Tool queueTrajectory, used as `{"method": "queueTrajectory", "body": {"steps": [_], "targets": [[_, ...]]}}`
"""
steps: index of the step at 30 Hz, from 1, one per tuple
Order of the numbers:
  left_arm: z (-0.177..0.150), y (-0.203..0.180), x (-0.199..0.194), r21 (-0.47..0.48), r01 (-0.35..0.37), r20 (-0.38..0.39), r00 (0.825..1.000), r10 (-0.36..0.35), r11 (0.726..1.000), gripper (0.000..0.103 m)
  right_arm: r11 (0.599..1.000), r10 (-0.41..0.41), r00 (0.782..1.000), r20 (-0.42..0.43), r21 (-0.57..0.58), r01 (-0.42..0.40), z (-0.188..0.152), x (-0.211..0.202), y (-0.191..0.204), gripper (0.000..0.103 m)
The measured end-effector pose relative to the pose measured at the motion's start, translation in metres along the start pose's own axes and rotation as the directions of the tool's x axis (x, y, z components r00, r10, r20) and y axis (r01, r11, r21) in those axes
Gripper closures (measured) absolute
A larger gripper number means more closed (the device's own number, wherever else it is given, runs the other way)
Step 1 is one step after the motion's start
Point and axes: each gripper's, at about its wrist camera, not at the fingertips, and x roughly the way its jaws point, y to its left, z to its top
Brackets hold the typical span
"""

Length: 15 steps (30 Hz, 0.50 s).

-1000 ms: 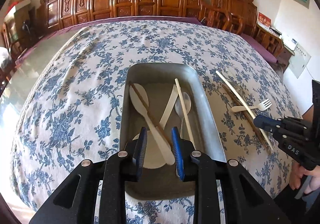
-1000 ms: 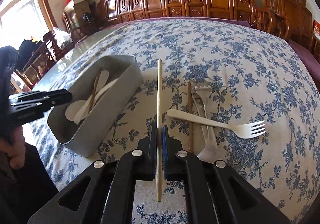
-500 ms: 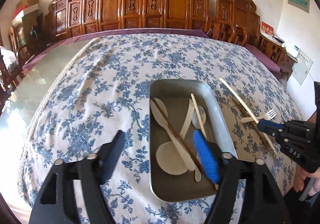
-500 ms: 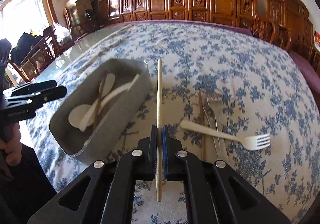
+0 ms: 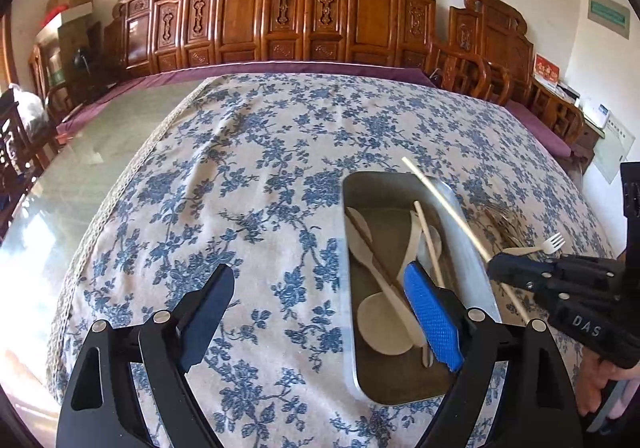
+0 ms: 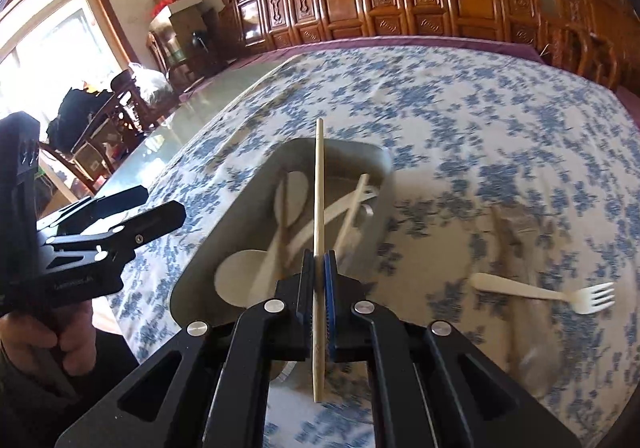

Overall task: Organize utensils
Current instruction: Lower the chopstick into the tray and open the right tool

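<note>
Blue-floral tablecloth [image 5: 248, 183] covers the table; carved wooden chairs [image 5: 304, 11] line the far wall.

Change over the last second: left gripper [image 5: 320, 312] had its jaws nearly together over the metal tray [image 5: 476, 248]; now they are spread wide and empty, and it has drifted to the left of the tray, only its blue-padded finger over the tray's near end. Read: its delivery is finished.

Tray contents: two pale spoons, one light chopstick, one dark chopstick, crossing each other loosely.

Right gripper [image 6: 319, 288]: clenched on a light chopstick [image 6: 319, 187], gripped low on its shaft. A second ago this chopstick hung over the cloth beside the tray. Now the right wrist view shows it lined up lengthwise over the tray interior; the left wrist view shows its tip reaching past the tray's far rim. Not yet released.

Still out on the cloth to the right of the tray: pale fork [image 6: 548, 292], lying across a metal utensil and a dark stick, both too blurred to identify further.

Judgement: the next step is lowering and letting go inside the tray. Task is partway done, with several items remaining.
</note>
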Motion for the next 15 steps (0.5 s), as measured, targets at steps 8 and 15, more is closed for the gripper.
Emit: {"method": "queueTrajectory", "body": {"steps": [8,15], "targets": [[0.002,0.012,0.002,-0.038,-0.003,-0.006,1.0,0.003,0.999,0.02,0.998,0.011,0.998,-0.065,0.06,-0.007,0.005,0.032,0.013,0.097],[0.001,0.01,0.003,-0.028,-0.004,-0.007,1.0,0.004,1.0,0.02,0.995,0.058,0.995,-0.084,0.088,-0.05,0.002,0.046,0.013,0.093]]}}
